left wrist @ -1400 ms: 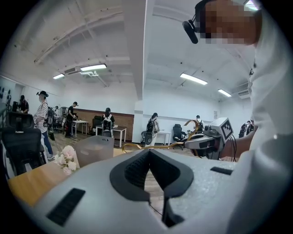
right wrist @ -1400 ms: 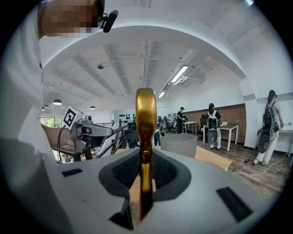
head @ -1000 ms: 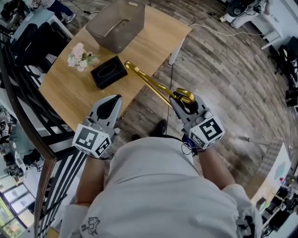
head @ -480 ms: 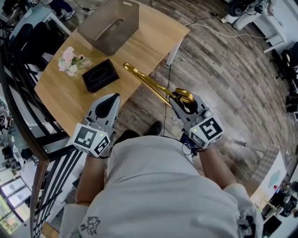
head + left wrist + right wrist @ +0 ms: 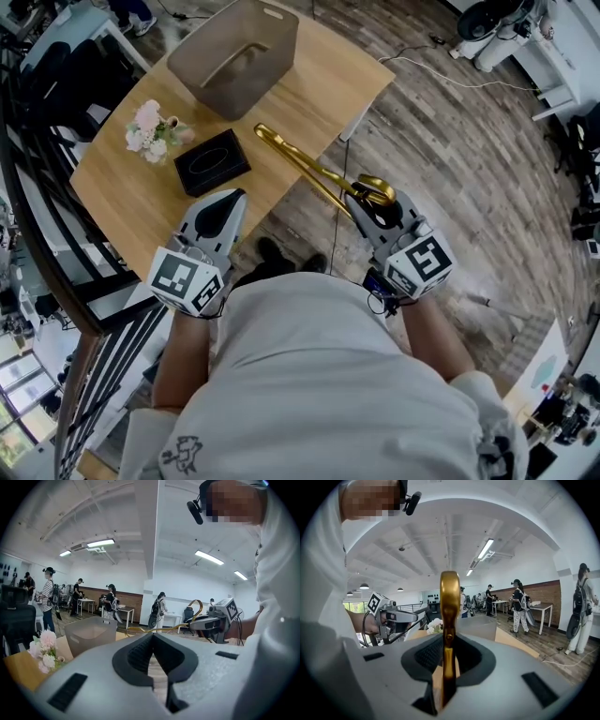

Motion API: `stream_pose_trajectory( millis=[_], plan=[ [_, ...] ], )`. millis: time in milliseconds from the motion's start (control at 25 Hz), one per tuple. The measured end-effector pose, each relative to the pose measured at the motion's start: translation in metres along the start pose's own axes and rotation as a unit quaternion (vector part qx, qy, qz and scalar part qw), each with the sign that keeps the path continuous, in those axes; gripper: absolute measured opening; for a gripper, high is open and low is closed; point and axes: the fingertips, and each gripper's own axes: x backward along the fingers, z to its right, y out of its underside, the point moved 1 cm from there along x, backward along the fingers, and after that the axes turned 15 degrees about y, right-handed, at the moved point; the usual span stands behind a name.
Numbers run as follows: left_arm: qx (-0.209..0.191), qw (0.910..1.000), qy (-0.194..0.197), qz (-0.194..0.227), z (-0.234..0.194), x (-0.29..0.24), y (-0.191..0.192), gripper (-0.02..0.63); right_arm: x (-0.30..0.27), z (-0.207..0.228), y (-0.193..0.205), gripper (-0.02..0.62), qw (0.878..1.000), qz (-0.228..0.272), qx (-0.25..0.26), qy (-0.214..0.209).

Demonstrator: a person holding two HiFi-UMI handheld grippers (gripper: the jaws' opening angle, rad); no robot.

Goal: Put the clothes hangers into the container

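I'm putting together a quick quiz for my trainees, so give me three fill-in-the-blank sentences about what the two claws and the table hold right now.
The right claw is shut on a ____ hanger. The left claw holds ____. Beside the pink flowers lies a ____ box, near the grey container on the table.
Missing words: gold; nothing; black.

Left gripper (image 5: pixel 153 637): fingers (image 5: pixel 136 656) together, empty; grey container (image 5: pixel 90 633) ahead; flowers (image 5: pixel 46 649) left.
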Motion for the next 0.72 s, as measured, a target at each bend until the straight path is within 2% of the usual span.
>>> stream_pose_trajectory(
  millis=[360,720],
  plan=[
    [-0.005,0.9997,-0.013,0.019,-0.063,0.043,-0.011,0.005,-0.062,-0.022,-0.028,0.074,1.000,0.006,0.016,0.003],
    [-0.004,0.9992,-0.029,0.027,-0.088,0.075,-0.012,0.006,-0.105,-0.053,-0.046,0.074,0.999,0.012,0.033,-0.020]
  ],
)
